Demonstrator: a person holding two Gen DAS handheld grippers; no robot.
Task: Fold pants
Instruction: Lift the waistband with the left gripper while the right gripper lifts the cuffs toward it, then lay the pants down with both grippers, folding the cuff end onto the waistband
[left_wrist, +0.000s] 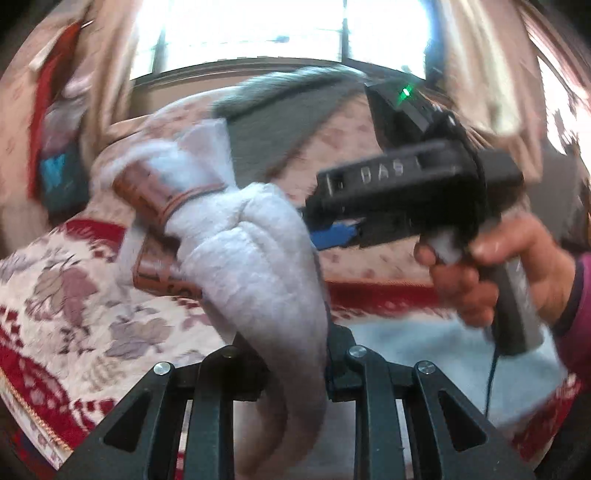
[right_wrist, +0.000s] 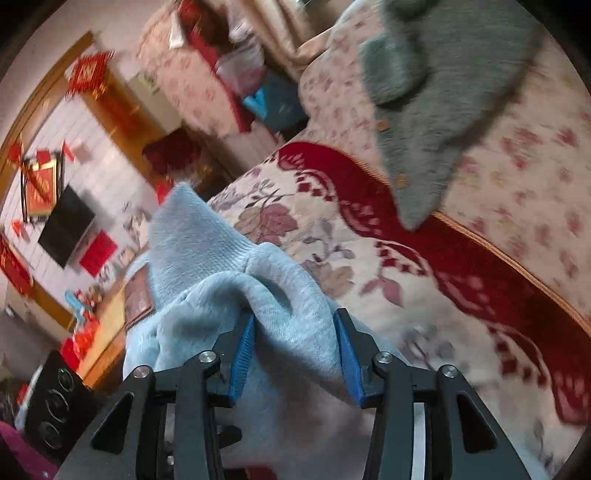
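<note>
The pants (left_wrist: 258, 258) are pale grey-blue fleece with a brown printed patch (left_wrist: 147, 192). My left gripper (left_wrist: 291, 362) is shut on a bunched fold of them and holds it above the floral sofa cover (left_wrist: 74, 295). The right gripper (left_wrist: 332, 229) shows in the left wrist view, held by a hand (left_wrist: 517, 266), its blue pads against the same cloth. In the right wrist view my right gripper (right_wrist: 291, 350) is clamped on a thick fold of the pants (right_wrist: 221, 277), with its blue pads (right_wrist: 242, 354) pressed on both sides.
A grey knitted garment (right_wrist: 443, 92) lies on the sofa back (right_wrist: 517, 166). The red and cream floral cover (right_wrist: 406, 277) spreads under the pants. A bright window (left_wrist: 277, 29) is behind. A wall with red decorations and a dark screen (right_wrist: 66, 225) is to the left.
</note>
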